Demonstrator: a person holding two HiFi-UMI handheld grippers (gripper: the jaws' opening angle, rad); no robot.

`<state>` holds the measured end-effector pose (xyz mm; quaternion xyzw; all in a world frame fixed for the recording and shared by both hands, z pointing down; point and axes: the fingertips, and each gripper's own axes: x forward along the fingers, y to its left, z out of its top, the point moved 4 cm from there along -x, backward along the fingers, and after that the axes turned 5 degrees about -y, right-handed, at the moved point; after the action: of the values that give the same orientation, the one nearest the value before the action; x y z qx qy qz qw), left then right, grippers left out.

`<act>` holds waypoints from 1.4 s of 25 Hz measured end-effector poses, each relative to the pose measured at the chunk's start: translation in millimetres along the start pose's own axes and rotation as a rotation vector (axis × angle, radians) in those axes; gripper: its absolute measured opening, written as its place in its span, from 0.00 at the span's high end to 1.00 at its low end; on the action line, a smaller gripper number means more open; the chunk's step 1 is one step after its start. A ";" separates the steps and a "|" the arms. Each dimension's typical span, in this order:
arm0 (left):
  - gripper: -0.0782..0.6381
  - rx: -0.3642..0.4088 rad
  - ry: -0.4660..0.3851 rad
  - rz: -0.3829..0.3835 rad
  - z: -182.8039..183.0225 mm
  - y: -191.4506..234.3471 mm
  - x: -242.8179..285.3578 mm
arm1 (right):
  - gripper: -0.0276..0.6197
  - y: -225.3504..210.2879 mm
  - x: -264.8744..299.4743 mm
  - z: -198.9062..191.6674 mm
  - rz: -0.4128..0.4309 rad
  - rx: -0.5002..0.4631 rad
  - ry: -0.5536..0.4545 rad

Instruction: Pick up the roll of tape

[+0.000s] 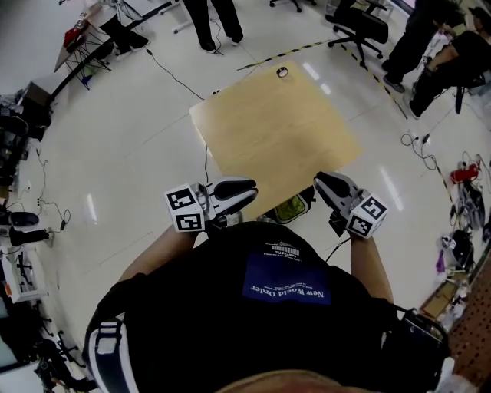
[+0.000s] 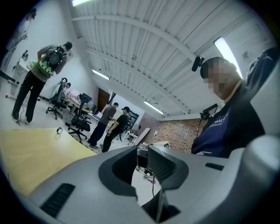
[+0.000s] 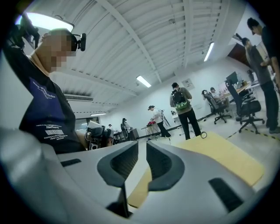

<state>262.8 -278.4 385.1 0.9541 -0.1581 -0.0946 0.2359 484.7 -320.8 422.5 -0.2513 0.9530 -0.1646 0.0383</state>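
The roll of tape (image 1: 282,72) is a small dark ring lying at the far edge of the light wooden table (image 1: 261,130). Both grippers hover at the table's near edge, far from the tape. My left gripper (image 1: 252,191) points right and my right gripper (image 1: 317,182) points left, tips toward each other. In the left gripper view the tape (image 2: 59,130) is tiny on the table (image 2: 30,153); the left gripper (image 2: 141,157) shows a narrow gap with nothing in it. In the right gripper view the tape (image 3: 204,135) lies far off; the right gripper (image 3: 142,153) stands slightly apart, empty.
Several people stand beyond the table (image 1: 215,23) and at the right (image 1: 430,54). An office chair (image 1: 360,27) is behind the table. Cables (image 1: 173,73) run over the white floor. A yellow-green object (image 1: 291,208) sits by the table's near edge.
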 end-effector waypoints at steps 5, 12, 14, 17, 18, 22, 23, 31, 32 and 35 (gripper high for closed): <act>0.78 0.016 0.016 -0.070 32.5 61.1 -39.8 | 0.91 -4.7 60.0 5.0 -0.107 0.022 0.009; 0.78 0.054 0.086 -0.132 41.4 122.3 -30.3 | 0.90 -34.9 74.0 10.8 -0.224 0.091 -0.050; 0.78 0.046 0.076 -0.114 40.0 128.5 -21.0 | 0.88 -45.0 73.4 8.9 -0.219 0.081 -0.034; 0.78 0.024 0.054 -0.055 32.8 134.5 -6.1 | 0.86 -66.8 71.5 3.9 -0.206 0.073 -0.003; 0.78 0.020 0.051 -0.034 29.5 137.9 -3.2 | 0.84 -75.1 73.3 1.8 -0.199 0.073 0.006; 0.78 0.013 0.064 0.059 17.9 172.7 2.1 | 0.82 -122.5 104.4 -1.7 -0.162 0.031 0.048; 0.78 0.019 0.065 0.080 16.0 186.2 3.4 | 0.81 -138.3 117.1 -1.5 -0.159 0.020 0.047; 0.78 0.032 0.011 0.183 11.8 308.9 7.5 | 0.74 -284.5 254.1 -30.5 -0.239 -0.047 0.083; 0.78 0.029 0.009 0.192 8.7 322.4 5.9 | 0.74 -302.7 268.9 -35.5 -0.258 -0.037 0.089; 0.78 0.026 0.012 0.206 3.3 359.2 -1.8 | 0.71 -354.9 307.6 -46.6 -0.318 -0.002 0.105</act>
<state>168.0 -580.4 554.9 0.9363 -0.2553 -0.0620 0.2330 375.2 -749.1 587.6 -0.3899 0.9022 -0.1804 -0.0382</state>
